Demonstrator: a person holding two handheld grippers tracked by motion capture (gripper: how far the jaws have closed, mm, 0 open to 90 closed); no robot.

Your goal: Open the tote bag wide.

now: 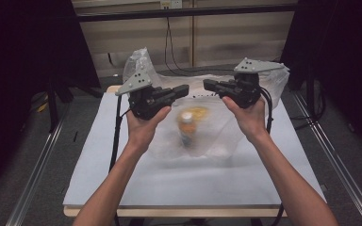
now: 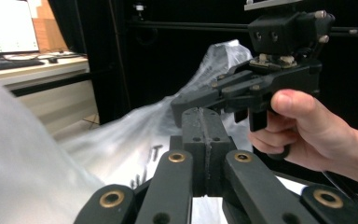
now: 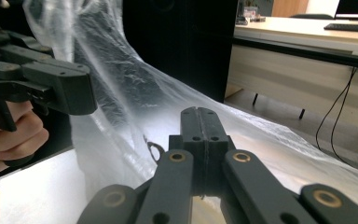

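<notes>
A clear plastic bag (image 1: 219,129) lies crumpled on the white table top (image 1: 193,183), with a small orange-capped bottle (image 1: 187,126) blurred inside it. Above the bag, a person's hands hold both grippers level, tips facing each other a short gap apart. My left gripper (image 1: 184,89) (image 2: 204,112) has its jaws pressed together. My right gripper (image 1: 207,84) (image 3: 200,112) is shut the same way. The bag's film (image 2: 121,140) (image 3: 121,79) rises behind and beside both jaw pairs. I cannot tell whether either pair pinches a fold of it. Each gripper view shows the other gripper (image 2: 179,105) (image 3: 81,93) close ahead.
Black stands (image 1: 52,94) and dark curtains flank the table. Metal floor rails (image 1: 37,165) run along both sides. Cables (image 1: 169,47) hang at the back wall. A desk with a monitor (image 3: 354,9) stands beyond the table.
</notes>
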